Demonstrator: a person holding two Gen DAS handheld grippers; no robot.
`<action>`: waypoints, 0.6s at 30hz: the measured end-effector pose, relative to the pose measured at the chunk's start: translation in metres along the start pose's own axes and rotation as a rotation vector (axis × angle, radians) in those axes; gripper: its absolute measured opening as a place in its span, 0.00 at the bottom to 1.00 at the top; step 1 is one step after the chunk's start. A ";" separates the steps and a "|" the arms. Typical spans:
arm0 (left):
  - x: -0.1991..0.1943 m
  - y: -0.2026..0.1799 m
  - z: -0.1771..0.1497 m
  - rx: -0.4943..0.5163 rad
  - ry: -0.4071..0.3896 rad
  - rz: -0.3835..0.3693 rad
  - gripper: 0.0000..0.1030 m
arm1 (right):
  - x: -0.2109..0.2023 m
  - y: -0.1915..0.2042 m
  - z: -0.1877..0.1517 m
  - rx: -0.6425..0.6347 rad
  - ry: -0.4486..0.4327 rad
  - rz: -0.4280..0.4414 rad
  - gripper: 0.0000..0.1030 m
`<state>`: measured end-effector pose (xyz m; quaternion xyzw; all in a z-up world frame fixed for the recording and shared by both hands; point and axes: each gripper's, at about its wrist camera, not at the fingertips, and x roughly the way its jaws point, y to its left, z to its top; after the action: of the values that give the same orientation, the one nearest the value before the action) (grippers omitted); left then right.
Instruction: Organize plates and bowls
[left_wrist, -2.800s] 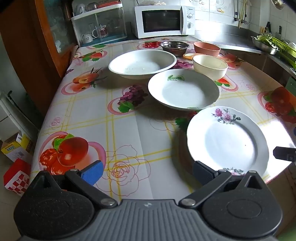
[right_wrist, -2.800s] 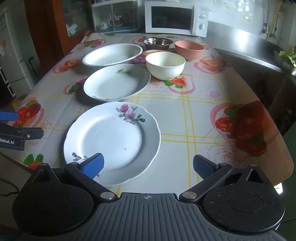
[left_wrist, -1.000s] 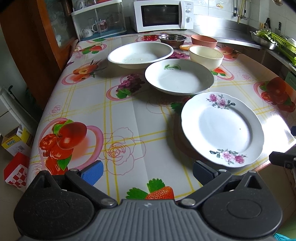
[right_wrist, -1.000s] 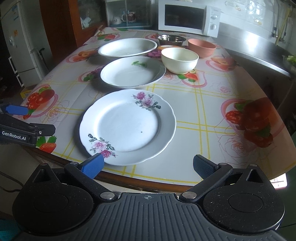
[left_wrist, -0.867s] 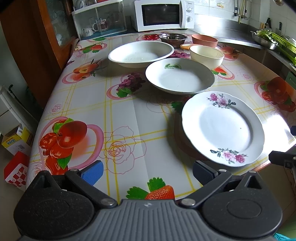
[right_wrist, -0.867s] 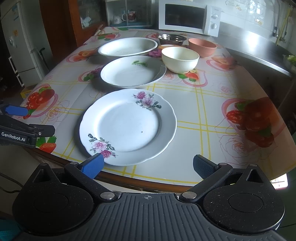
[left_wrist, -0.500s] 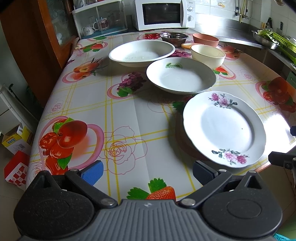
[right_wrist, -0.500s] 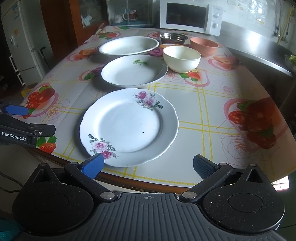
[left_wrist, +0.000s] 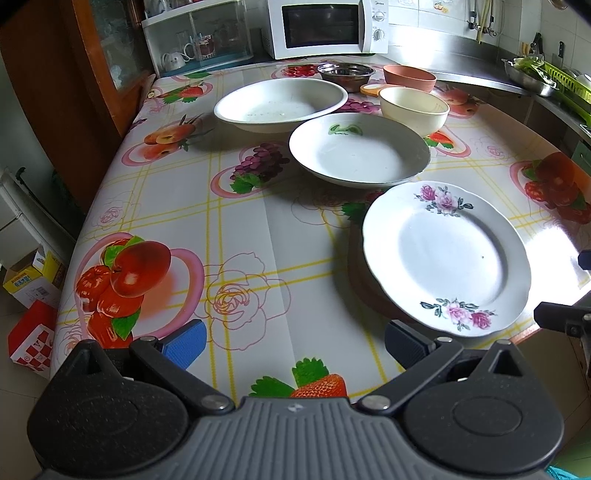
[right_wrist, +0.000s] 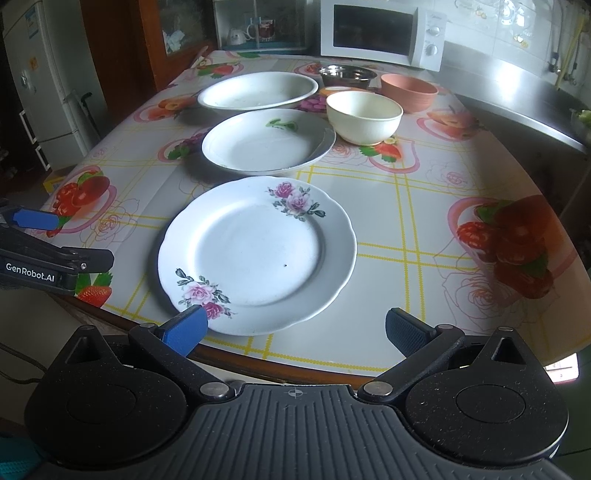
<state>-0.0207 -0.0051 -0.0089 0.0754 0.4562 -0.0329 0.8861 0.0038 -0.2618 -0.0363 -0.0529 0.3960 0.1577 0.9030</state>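
A flat white plate with pink roses (left_wrist: 445, 254) (right_wrist: 258, 254) lies nearest the table's front edge. Behind it sits a deep white plate with a green sprig (left_wrist: 358, 149) (right_wrist: 267, 142), then a large white basin-like bowl (left_wrist: 280, 103) (right_wrist: 258, 90). A cream bowl (left_wrist: 413, 109) (right_wrist: 364, 116), a terracotta bowl (left_wrist: 408, 76) (right_wrist: 408, 92) and a small steel bowl (left_wrist: 345, 72) (right_wrist: 347, 75) stand at the back right. My left gripper (left_wrist: 295, 338) is open and empty over the front edge, left of the rose plate. My right gripper (right_wrist: 295, 328) is open and empty just before that plate.
The table (left_wrist: 240, 229) has a fruit-print oilcloth. A microwave (left_wrist: 325, 27) and a glass-fronted cup rack (left_wrist: 199, 35) stand at the far end. A steel counter (right_wrist: 517, 96) runs along the right. A wooden cabinet (left_wrist: 96, 74) is on the left; boxes (left_wrist: 29, 280) lie on the floor.
Both grippers have drawn back slightly toward the table's front edge since 2.8 s ago, then barely drifted. The dishes have not moved. Both grippers stay open.
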 end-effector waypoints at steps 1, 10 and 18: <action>0.000 0.000 0.000 0.000 0.000 0.000 1.00 | 0.000 0.000 0.000 -0.001 0.000 0.001 1.00; 0.001 -0.002 0.001 0.002 0.001 0.001 1.00 | 0.001 0.000 0.002 -0.003 -0.002 0.006 1.00; 0.003 -0.002 0.002 0.003 0.004 0.001 1.00 | 0.002 0.001 0.003 -0.007 0.000 0.008 1.00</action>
<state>-0.0176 -0.0078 -0.0102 0.0769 0.4581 -0.0331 0.8850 0.0072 -0.2598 -0.0361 -0.0543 0.3955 0.1626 0.9023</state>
